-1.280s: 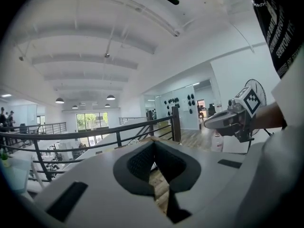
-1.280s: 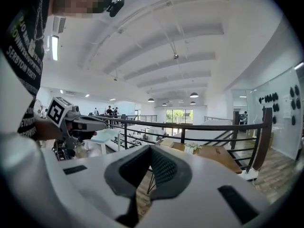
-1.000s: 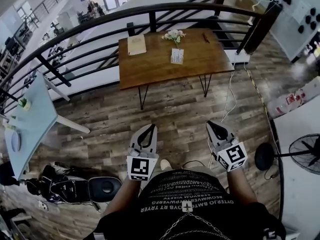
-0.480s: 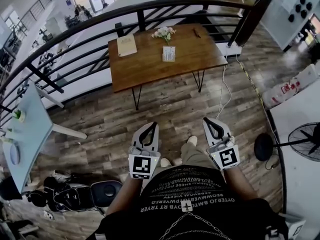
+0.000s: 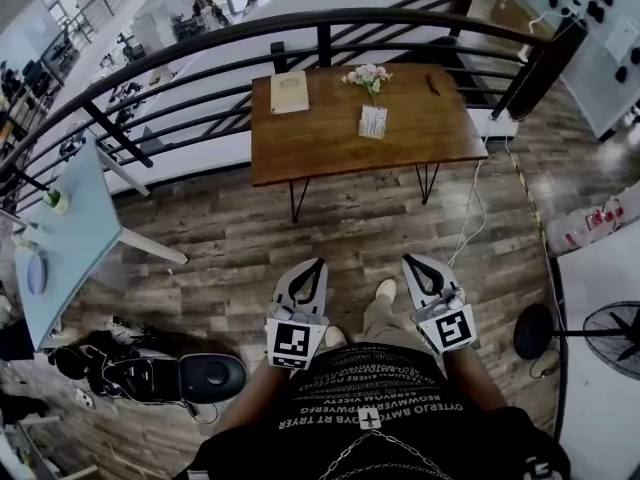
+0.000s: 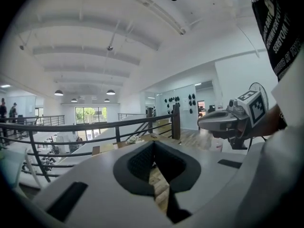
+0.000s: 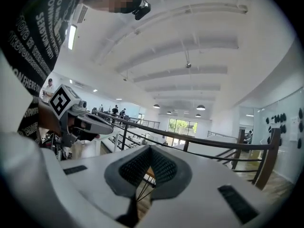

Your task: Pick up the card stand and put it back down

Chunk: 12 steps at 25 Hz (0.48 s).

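The card stand (image 5: 373,121), a small white upright card, sits on the brown wooden table (image 5: 330,143) by the railing, next to a small bunch of flowers (image 5: 368,76). Both grippers are held low in front of my body, over the wood floor and well short of the table. My left gripper (image 5: 317,266) is shut with nothing in it, and the left gripper view shows its pads (image 6: 142,160) closed together. My right gripper (image 5: 409,262) is also shut and empty, pointing toward the railing (image 7: 213,148) in its own view.
A tan book (image 5: 290,91) and a dark pen (image 5: 432,85) also lie on the table. The curved black railing (image 5: 300,26) runs behind it. A light-blue table (image 5: 60,253) stands at left, a black bag (image 5: 190,376) at lower left, a fan (image 5: 612,330) at right. A white cable (image 5: 470,218) trails across the floor.
The view has shifted as the person steps, so the table now sits further right in the picture. Both grippers stay shut and have drawn slightly closer together.
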{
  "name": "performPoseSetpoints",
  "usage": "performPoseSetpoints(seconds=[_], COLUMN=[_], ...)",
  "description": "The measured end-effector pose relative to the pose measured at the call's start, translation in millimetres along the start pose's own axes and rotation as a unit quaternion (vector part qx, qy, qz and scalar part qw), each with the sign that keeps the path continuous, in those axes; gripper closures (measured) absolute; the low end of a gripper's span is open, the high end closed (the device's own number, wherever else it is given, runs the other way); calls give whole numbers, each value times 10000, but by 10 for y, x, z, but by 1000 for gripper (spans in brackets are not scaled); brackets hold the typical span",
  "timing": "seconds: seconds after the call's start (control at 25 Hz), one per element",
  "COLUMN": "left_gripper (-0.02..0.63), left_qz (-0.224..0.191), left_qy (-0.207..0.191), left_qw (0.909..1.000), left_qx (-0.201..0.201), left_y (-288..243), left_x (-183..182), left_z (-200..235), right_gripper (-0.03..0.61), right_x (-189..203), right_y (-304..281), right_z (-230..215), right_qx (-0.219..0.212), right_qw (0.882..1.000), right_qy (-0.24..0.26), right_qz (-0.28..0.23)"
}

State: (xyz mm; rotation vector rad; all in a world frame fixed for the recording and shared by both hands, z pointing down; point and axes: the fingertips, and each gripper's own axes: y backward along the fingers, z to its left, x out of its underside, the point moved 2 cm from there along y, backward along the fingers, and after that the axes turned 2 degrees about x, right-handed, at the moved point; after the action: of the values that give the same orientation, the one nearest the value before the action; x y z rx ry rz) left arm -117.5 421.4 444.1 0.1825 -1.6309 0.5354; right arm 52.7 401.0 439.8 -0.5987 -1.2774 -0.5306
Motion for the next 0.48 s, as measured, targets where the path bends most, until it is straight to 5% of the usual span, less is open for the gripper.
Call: performPoseSetpoints(seconds=[0.48], left_gripper=[594], left_qz=[186], left_qy=[-90], left_qw=[9995], left_qx=[-230], left_y=[-763], left_x=[-167], left_z=[76], right_gripper=[565], right_x=[120], right_y=[-494], right_z=[-701], right_qx=[-333], right_qw=[9992], right_qy=[-240], right_qz=[7])
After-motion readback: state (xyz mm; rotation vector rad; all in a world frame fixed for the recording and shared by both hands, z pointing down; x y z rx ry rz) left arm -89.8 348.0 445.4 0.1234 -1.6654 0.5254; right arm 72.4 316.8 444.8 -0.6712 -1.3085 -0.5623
